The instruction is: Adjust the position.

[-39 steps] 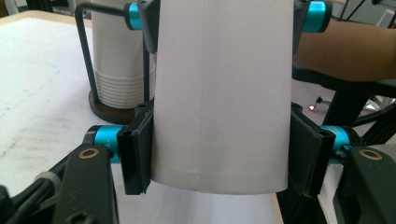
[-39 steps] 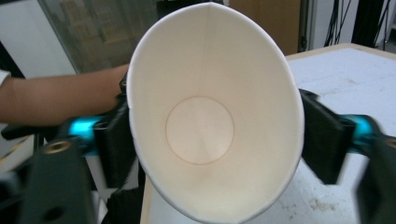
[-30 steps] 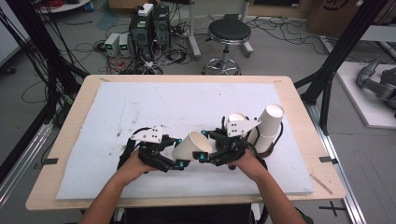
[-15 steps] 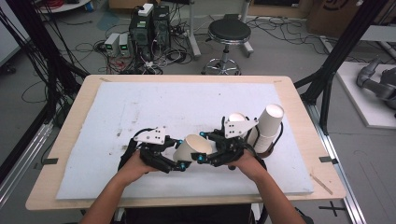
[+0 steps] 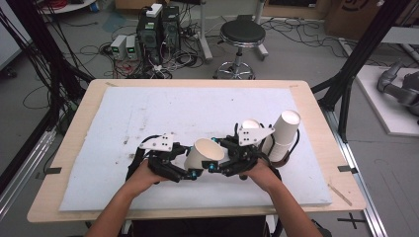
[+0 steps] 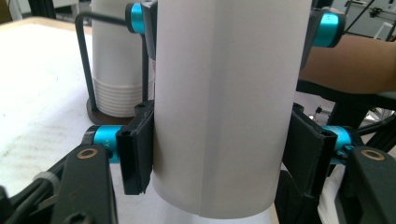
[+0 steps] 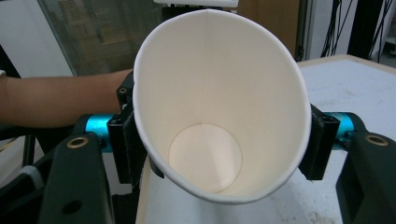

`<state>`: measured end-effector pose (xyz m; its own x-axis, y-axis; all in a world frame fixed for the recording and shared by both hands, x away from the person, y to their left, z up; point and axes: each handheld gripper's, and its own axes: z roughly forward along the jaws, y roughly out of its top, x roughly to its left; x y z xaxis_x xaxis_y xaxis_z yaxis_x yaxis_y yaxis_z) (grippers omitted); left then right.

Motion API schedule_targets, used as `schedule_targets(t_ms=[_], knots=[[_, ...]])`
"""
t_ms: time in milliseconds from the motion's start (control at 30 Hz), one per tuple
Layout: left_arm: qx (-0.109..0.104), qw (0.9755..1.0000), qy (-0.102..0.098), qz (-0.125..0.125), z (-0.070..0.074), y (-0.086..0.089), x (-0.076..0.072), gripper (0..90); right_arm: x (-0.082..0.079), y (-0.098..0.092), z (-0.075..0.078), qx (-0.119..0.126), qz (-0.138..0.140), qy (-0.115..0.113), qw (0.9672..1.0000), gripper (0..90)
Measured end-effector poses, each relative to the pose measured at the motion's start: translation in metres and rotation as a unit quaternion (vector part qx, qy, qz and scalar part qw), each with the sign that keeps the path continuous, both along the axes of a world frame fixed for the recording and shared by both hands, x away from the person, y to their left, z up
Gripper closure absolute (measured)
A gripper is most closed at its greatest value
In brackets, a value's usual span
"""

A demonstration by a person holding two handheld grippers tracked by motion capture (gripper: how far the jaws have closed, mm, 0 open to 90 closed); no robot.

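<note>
Left gripper (image 5: 190, 173) jaws have just been opening, pads still flanking the paper cup (image 5: 205, 154) base, which tilts more upright than before. Right gripper (image 5: 217, 165) clamps its rim, squashing it oval. Cup stack (image 5: 282, 136) right; foam mat (image 5: 123, 118) open left.

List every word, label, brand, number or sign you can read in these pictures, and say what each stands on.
None can be read.
The paper cup, the stack of cups and the table bear no print.
Cardboard box at the top edge of the high view: dark marking, too cut off and blurred to read.
</note>
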<state>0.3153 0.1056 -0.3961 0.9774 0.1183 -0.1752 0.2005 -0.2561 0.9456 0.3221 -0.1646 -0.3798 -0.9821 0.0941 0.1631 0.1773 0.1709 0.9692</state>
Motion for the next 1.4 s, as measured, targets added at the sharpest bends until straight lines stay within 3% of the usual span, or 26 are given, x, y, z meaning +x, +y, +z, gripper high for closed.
schedule_targets(t_ms=[100, 267, 567, 667, 733, 800, 867, 900, 1100, 1267, 1400], knots=[[0.005, 0.9999, 0.003, 0.016, 0.0, 0.001, 0.001, 27.3, 0.001, 0.0, 0.0, -0.016, -0.007, -0.006, 0.9998, 33.7], [0.003, 0.9998, 0.003, 0.019, 0.001, 0.004, 0.002, 27.0, 0.001, -0.001, 0.0, -0.023, -0.009, -0.005, 0.9997, 34.5], [0.012, 0.9999, -0.007, -0.003, -0.001, 0.0, 0.0, 34.6, 0.0, 0.003, 0.0, -0.023, 0.003, -0.002, 0.9997, 35.3], [0.002, 1.0, -0.007, -0.002, 0.0, 0.001, 0.0, 34.6, -0.001, 0.003, 0.0, -0.014, -0.003, 0.002, 0.9999, 29.2], [-0.009, 0.9999, -0.006, -0.003, 0.001, 0.002, 0.0, 34.6, -0.001, 0.004, 0.0, -0.008, -0.014, 0.009, 0.9998, 17.1], [-0.012, 0.9999, -0.005, -0.005, 0.001, 0.002, 0.0, 34.6, -0.001, 0.005, -0.001, -0.012, -0.014, 0.01, 0.9998, 17.6], [-0.004, 1.0, -0.003, -0.007, 0.0, 0.001, 0.0, 34.5, -0.002, 0.005, 0.0, -0.007, -0.006, 0.006, 0.9999, 30.2], [-0.005, 1.0, 0.001, -0.008, -0.001, 0.0, -0.001, 34.5, -0.002, 0.004, 0.001, -0.009, 0.002, -0.001, 1.0, 31.8], [0.02, 0.9998, 0.007, 0.002, -0.003, -0.003, 0.0, 29.8, -0.001, 0.005, 0.0, -0.028, 0.0, -0.005, 0.9996, 33.8], [0.023, 0.9996, 0.014, 0.002, -0.004, -0.003, 0.0, 28.9, -0.002, 0.006, 0.001, -0.045, -0.004, -0.014, 0.9989, 35.0], [0.021, 0.9997, 0.007, -0.01, -0.005, -0.003, 0.0, 33.9, -0.004, 0.01, 0.002, -0.05, 0.002, -0.014, 0.9986, 35.4]])
